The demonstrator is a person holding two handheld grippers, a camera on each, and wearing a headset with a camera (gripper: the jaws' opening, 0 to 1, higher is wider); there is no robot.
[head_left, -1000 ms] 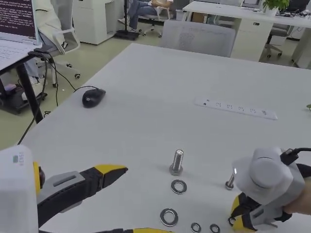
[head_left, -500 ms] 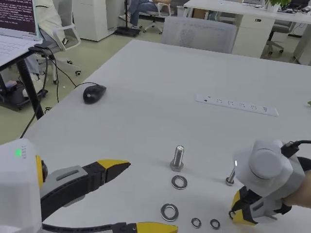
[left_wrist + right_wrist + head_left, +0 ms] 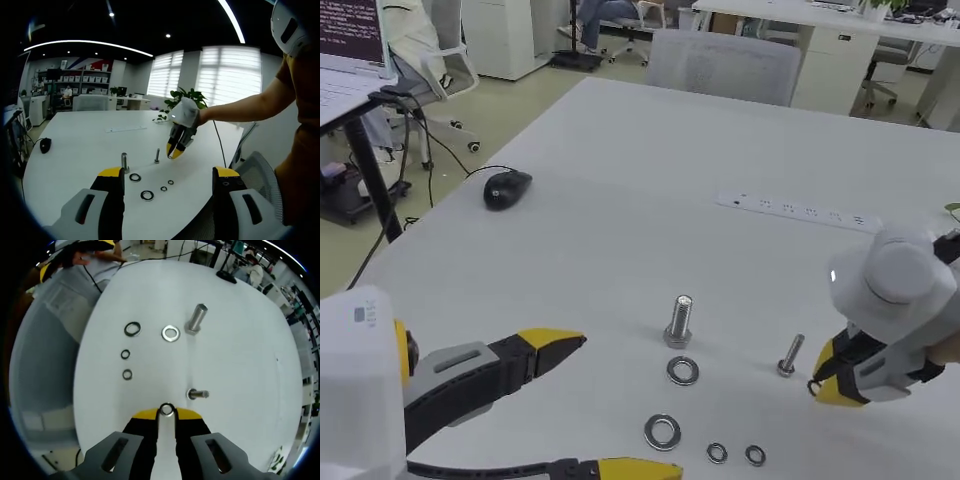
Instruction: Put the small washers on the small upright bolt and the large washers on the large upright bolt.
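White surface: large bolt and small bolt upright, bare; two large washers and two small washers flat nearby; right gripper beside small bolt, fingers pinching a third small washer; left gripper, fingers wide, empty; laptop screen text illegible.
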